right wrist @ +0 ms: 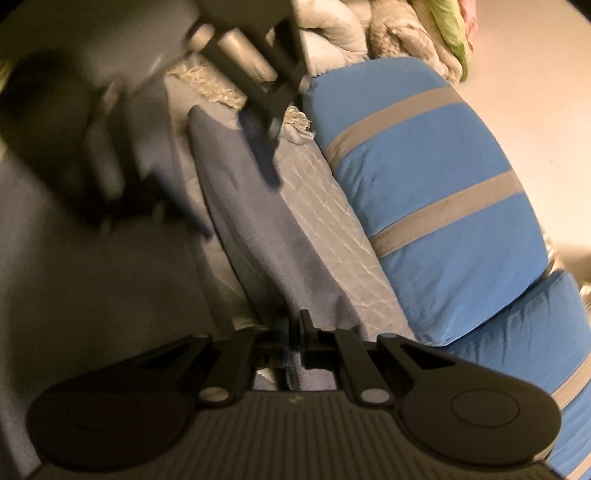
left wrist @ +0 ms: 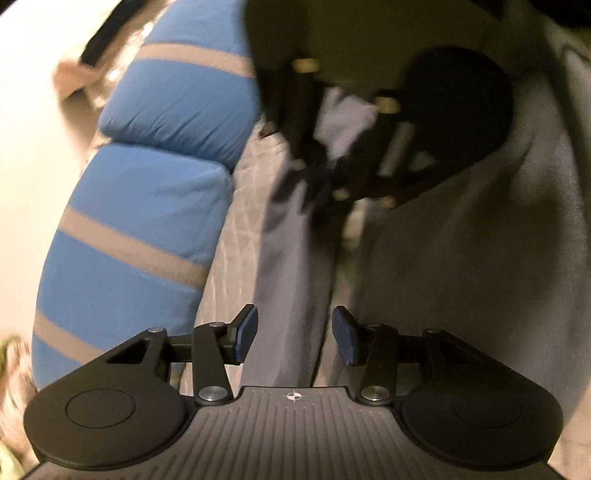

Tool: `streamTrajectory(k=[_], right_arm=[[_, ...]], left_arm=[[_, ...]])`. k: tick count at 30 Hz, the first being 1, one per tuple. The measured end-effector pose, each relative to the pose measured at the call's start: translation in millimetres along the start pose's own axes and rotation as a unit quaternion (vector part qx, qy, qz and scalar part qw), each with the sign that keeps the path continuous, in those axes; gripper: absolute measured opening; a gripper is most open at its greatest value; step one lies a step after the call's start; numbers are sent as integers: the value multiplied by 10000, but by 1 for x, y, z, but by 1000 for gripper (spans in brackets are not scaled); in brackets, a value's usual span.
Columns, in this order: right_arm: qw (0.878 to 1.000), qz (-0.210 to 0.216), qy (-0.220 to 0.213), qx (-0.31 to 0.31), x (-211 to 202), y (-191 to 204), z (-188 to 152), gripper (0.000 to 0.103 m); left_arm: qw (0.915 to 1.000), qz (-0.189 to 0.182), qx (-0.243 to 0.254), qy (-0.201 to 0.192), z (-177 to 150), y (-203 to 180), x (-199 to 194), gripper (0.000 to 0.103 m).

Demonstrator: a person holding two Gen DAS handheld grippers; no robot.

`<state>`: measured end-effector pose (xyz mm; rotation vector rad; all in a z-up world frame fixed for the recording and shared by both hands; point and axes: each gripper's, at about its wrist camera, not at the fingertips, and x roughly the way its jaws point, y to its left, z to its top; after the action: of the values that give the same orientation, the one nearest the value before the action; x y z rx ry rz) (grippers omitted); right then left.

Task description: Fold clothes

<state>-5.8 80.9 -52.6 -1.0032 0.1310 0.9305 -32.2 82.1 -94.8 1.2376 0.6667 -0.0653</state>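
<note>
A grey-blue garment (left wrist: 284, 258) lies in a long fold over the quilted bedspread (left wrist: 229, 240). My left gripper (left wrist: 295, 336) hovers over it, open, and its blue pads (left wrist: 247, 332) stand apart without pressing the cloth. Further along the fold, my right gripper (left wrist: 314, 184) shows as a dark blur. In the right wrist view, my right gripper (right wrist: 295, 332) is shut on the near end of the grey-blue garment (right wrist: 258, 229). My left gripper (right wrist: 225, 184) is blurred above the far end. A darker grey cloth (right wrist: 92, 295) spreads beside the fold.
Two blue pillows with grey stripes (left wrist: 147, 184) (right wrist: 424, 184) line the bedspread's (right wrist: 332, 240) edge against a pale wall (right wrist: 535, 92). Fluffy bedding (right wrist: 399, 33) and a green item (right wrist: 454, 26) are piled at the bed's far end. Darker grey cloth (left wrist: 461, 277) covers the other side.
</note>
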Motion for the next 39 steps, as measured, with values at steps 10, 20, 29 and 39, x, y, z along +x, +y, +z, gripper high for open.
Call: streamTrajectory(k=[10, 20, 29, 39], right_arm=[[9996, 206, 1, 210, 0, -10, 1, 22], [9993, 258, -7, 260, -1, -12, 1, 23], [9994, 103, -218, -241, -9, 1, -5, 43], [9808, -746, -514, -1727, -18, 47, -19, 49]], left_arm=[[9989, 222, 280, 299, 9, -11, 13, 20], [9990, 127, 158, 399, 21, -5, 25, 11], [9990, -172, -253, 339, 19, 7, 23, 3], [9924, -584, -1039, 318, 17, 34, 18, 3]])
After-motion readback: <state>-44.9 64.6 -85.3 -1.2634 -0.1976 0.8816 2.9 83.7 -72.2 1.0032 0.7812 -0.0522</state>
